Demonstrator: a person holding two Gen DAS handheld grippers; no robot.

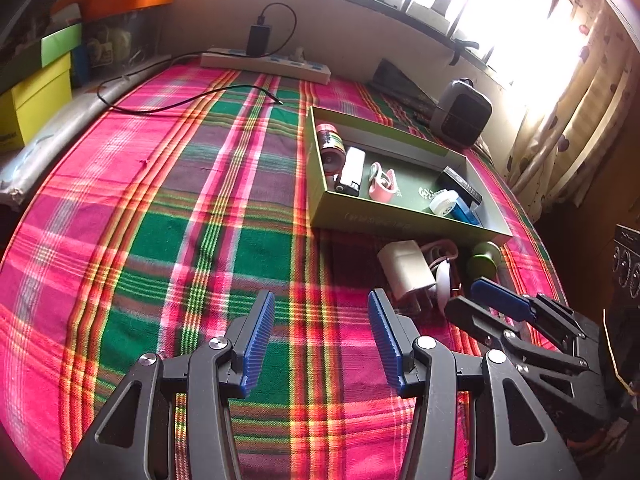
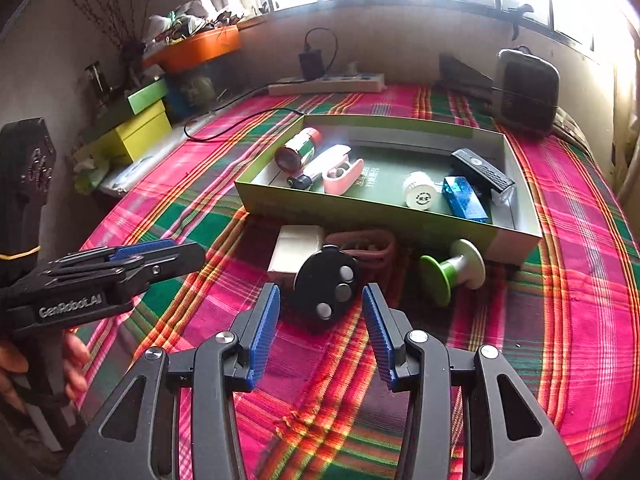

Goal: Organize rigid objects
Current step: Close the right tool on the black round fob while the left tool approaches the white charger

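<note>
Six objects in one green box (image 2: 360, 210), four outside; both grippers' jaws apart, empty

left gripper (image 1: 322, 334) jaws apart over plaid cloth (image 1: 160, 240) | green box (image 1: 400, 222) beyond

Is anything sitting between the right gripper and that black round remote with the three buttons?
Nothing visible. The black remote lies on the plaid cloth just ahead of the open right gripper, with only bare cloth between them.
</note>
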